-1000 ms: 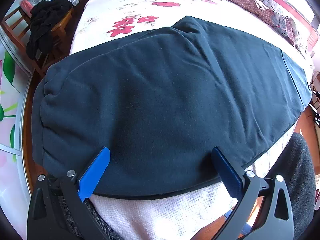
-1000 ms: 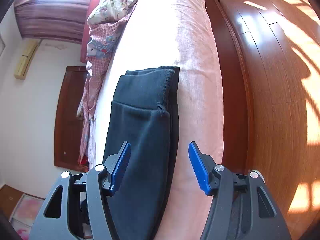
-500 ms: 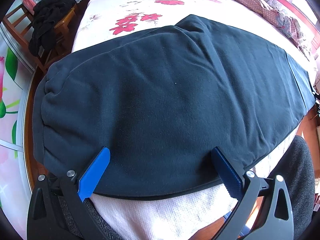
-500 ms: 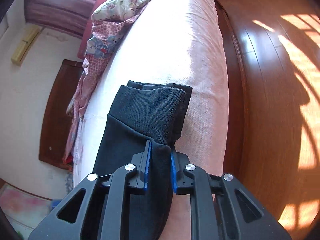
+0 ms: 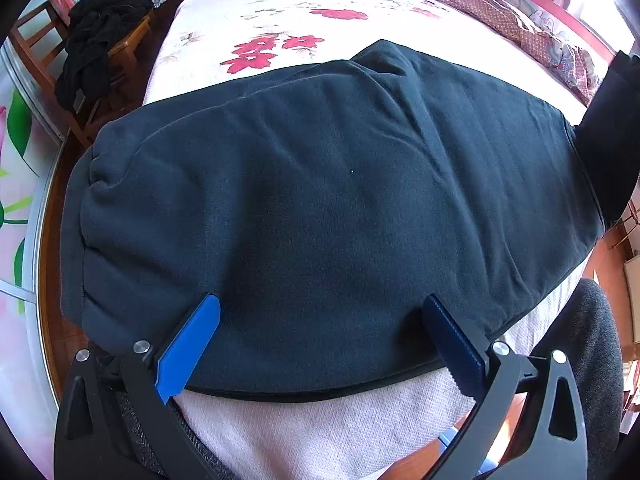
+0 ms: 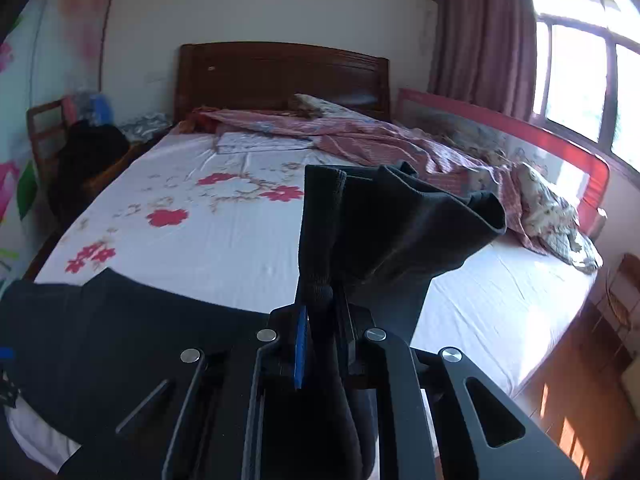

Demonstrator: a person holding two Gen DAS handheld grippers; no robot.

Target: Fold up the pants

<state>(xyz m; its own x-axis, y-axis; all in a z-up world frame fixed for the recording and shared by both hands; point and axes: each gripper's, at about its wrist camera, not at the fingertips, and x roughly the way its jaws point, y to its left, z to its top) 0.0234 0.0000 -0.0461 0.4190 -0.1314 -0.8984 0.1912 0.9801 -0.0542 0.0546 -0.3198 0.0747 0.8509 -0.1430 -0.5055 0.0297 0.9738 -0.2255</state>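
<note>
Dark navy pants (image 5: 328,200) lie spread across the near edge of the bed. My left gripper (image 5: 320,344) is open, its blue fingers resting on the fabric near the pants' front edge, holding nothing. My right gripper (image 6: 322,344) is shut on the ribbed cuff end of the pants (image 6: 384,232) and holds it raised above the bed; the lifted end also shows in the left wrist view (image 5: 612,136) at the far right. The rest of the pants (image 6: 120,332) lies flat at lower left in the right wrist view.
The bed has a white sheet with red flowers (image 6: 224,232). A crumpled pink quilt (image 6: 400,148) lies at the headboard side. A wooden chair with dark clothes (image 5: 96,52) stands left of the bed. A red bed rail (image 6: 520,128) runs along the window side.
My right gripper closed on the pants' cuff end and lifted it up off the bed, swinging to face the headboard. The left gripper stayed open on the fabric.
</note>
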